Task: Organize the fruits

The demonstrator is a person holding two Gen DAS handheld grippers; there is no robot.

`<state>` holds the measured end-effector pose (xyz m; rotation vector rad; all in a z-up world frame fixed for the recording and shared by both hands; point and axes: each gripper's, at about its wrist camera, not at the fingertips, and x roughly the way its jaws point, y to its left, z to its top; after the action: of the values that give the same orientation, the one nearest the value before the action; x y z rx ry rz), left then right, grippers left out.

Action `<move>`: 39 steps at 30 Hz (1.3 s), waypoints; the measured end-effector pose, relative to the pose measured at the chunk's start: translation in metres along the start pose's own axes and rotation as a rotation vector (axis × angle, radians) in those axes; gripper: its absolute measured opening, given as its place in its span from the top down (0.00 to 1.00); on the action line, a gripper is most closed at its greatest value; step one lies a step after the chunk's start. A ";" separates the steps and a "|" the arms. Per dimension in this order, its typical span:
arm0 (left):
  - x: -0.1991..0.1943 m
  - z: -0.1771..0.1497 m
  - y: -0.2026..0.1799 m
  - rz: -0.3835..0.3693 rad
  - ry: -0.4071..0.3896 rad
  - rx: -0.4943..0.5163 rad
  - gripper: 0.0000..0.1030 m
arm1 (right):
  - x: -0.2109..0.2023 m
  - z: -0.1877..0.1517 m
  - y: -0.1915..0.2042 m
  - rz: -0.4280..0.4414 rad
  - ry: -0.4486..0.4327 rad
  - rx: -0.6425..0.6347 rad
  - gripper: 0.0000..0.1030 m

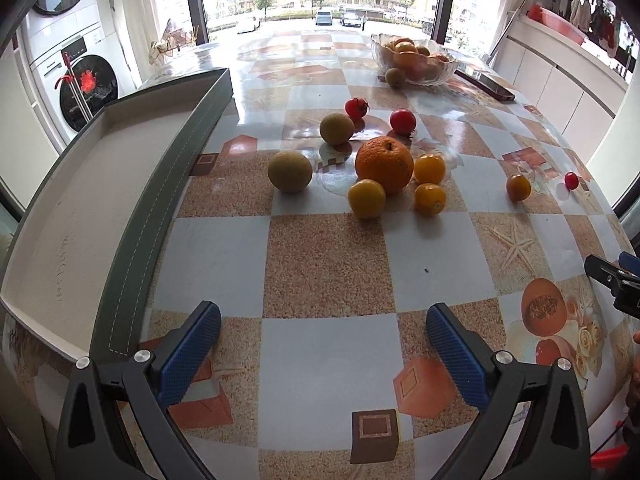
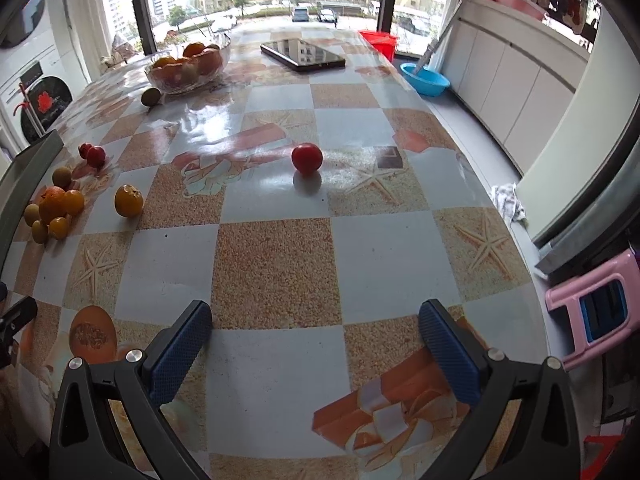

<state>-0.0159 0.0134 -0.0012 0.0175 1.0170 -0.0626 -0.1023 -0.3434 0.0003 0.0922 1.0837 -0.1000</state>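
Fruits lie loose on the checkered surface (image 1: 320, 272): a large orange (image 1: 384, 164) ringed by yellow tomatoes (image 1: 366, 198), two greenish pears (image 1: 290, 171) to its left, red tomatoes (image 1: 403, 121) farther back. One red tomato (image 2: 307, 157) sits alone, well apart. An empty tray (image 1: 80, 200) lies at the left, a glass bowl (image 1: 414, 60) far off. Left gripper (image 1: 322, 348) and right gripper (image 2: 316, 344) both have their fingers spread, grasping nothing.

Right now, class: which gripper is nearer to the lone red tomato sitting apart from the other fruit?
Right. The right gripper faces the red tomato straight ahead; the left gripper sits further off, tomato far to its right.
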 end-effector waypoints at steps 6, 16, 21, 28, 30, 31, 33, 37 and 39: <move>0.006 0.022 -0.004 -0.013 0.044 -0.001 0.00 | 0.003 0.024 0.038 0.148 0.033 -0.045 0.03; 0.004 0.040 -0.019 -0.010 -0.004 0.069 0.00 | 0.023 0.058 0.105 0.172 -0.009 -0.228 0.52; 0.009 0.044 -0.019 -0.019 0.011 0.064 0.16 | 0.019 0.059 0.097 0.240 -0.011 -0.171 0.78; 0.018 0.051 -0.020 -0.027 0.015 0.040 0.36 | 0.010 0.046 0.077 0.319 0.007 -0.097 0.78; 0.019 0.053 -0.021 -0.021 0.011 0.041 0.39 | 0.009 0.042 0.073 0.330 0.009 -0.085 0.78; 0.019 0.053 -0.021 -0.023 0.012 0.040 0.47 | 0.008 0.040 0.072 0.333 0.010 -0.082 0.78; 0.018 0.054 -0.023 -0.026 0.002 0.044 0.67 | 0.007 0.039 0.070 0.337 0.012 -0.074 0.78; 0.015 0.053 -0.021 -0.050 -0.001 0.031 0.78 | 0.002 0.034 0.067 0.360 0.021 -0.062 0.78; 0.008 0.050 -0.016 -0.072 -0.014 0.016 0.78 | -0.001 0.031 0.066 0.369 0.023 -0.062 0.77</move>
<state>0.0298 -0.0048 0.0187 -0.0051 1.0026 -0.1363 -0.0670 -0.2819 0.0180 0.2357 1.0756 0.2670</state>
